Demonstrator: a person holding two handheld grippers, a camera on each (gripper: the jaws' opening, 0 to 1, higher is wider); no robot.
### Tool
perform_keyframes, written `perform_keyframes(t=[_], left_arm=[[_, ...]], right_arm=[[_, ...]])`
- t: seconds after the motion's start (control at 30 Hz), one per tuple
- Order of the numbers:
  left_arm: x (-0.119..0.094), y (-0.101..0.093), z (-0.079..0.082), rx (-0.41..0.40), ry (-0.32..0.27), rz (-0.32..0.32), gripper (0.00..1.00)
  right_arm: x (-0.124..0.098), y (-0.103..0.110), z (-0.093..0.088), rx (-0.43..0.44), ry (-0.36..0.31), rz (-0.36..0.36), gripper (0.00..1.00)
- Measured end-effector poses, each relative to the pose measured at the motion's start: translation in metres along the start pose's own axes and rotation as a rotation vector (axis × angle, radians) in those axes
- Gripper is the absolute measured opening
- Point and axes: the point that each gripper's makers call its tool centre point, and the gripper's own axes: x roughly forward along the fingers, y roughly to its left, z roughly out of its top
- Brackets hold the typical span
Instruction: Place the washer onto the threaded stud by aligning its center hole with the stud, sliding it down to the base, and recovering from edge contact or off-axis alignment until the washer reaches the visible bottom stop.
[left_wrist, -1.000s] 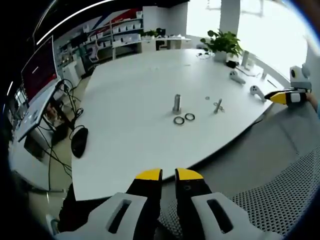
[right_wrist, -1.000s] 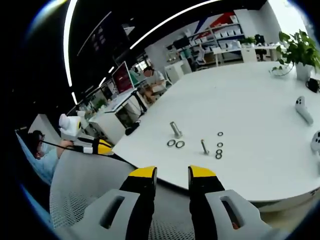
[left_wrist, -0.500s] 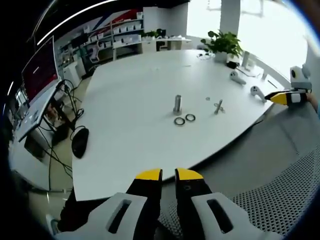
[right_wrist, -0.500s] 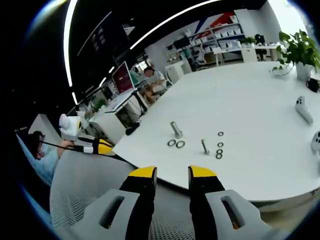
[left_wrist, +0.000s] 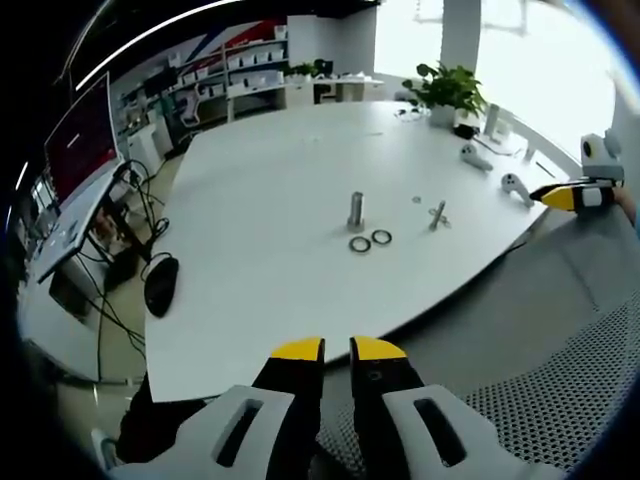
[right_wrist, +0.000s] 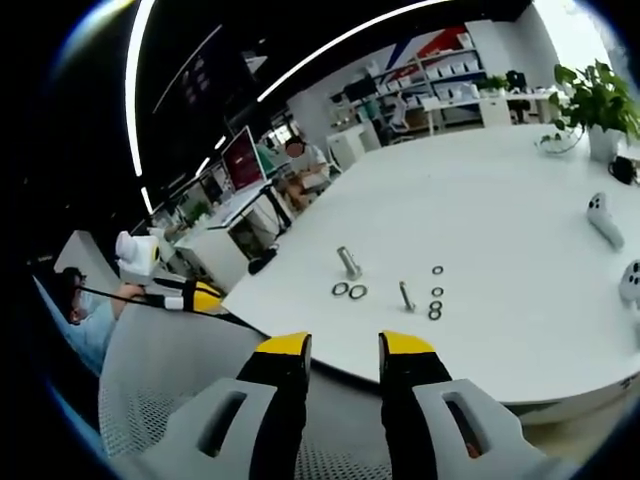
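The left gripper (left_wrist: 337, 349) sits low before the near edge of the white table (left_wrist: 270, 210), short of the tabletop; its two yellow-tipped jaws stand nearly closed with a thin gap, holding nothing; the right gripper (right_wrist: 345, 345) is likewise held back from the table's edge, its yellow-tipped jaws parted wider and empty; seen from the left gripper view, its yellow tip shows beyond the table's right side.
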Motion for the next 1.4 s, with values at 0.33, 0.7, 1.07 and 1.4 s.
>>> perform_keyframes(t=[0.33,0.7,1.07,1.4], left_arm=[[-0.0005,-0.0002,0.0002,-0.001,0.000,0.000,0.08],[-0.0007,-0.0004,0.0005,0.000,-0.001,0.000,0.08],[-0.0007,-0.0005,0.0005,0.002,-0.001,-0.002,0.08],[-0.0002,-0.0012,0.0009,0.005,-0.002,-0.008,0.08]], right_arm=[[0.0009,0.0024,-0.0017,-0.006,0.013,0.011,0.29],[0.0011,0.0022,-0.0019,-0.007,0.017,0.015,0.29],[0.0017,0.0015,-0.0021,-0.009,0.019,0.016,0.28],[0.0025,0.0048,-0.0053,-0.023,0.045,0.031,0.29]])
